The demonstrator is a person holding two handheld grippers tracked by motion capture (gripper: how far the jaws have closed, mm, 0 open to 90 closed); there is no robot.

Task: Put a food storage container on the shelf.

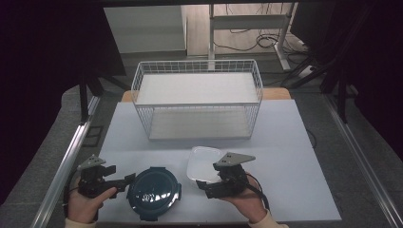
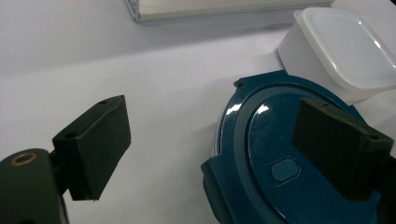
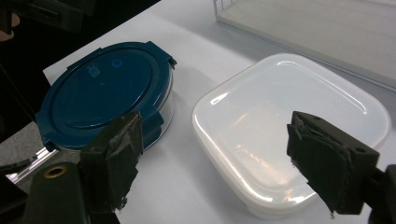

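White desk (image 1: 285, 142) has a wire basket (image 1: 197, 97) at the back, blue tub (image 1: 154, 192) and clear box (image 1: 202, 164) up front. Left gripper (image 1: 124, 180) jaws open beside the tub, right gripper (image 1: 205, 187) jaws open over the box, holding nothing.

This looks like a lab or test room set up for recording. A white table (image 1: 285, 142) stands framed by metal rails (image 1: 66, 161) on a grey carpeted floor (image 1: 332, 118). Dark curtains (image 1: 43, 57) close in both sides. Beyond the table, loose cables (image 1: 266, 40) lie on the floor by the legs of a metal desk frame (image 1: 247, 21).
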